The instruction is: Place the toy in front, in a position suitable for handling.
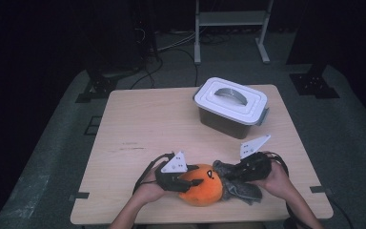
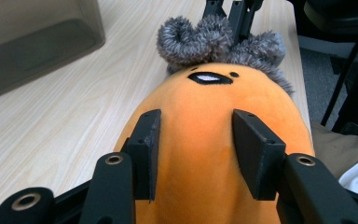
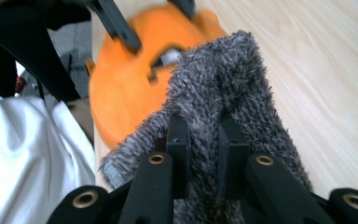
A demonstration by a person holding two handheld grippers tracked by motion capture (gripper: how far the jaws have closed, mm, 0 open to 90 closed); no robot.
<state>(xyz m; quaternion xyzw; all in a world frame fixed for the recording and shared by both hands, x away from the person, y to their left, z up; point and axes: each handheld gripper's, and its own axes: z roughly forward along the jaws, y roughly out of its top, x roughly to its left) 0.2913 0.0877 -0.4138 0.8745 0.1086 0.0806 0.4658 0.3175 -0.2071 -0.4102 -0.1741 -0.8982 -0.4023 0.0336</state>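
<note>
Orange plush toy (image 2: pixel 214 140) sits clamped between left claw (image 2: pixel 196 154) pads.

Light wooden table (image 1: pixel 138 124), grey carpet floor (image 1: pixel 343 124) — white metal frame (image 1: pixel 231 19), dark room beyond

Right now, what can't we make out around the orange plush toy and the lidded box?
- Grey plastic box contents: high view, white lid covers them.
- Orange plush toy underside: left gripper view, cut off by bottom edge.
- Grey fuzzy fabric inside right gripper: jaws hide it.
</note>
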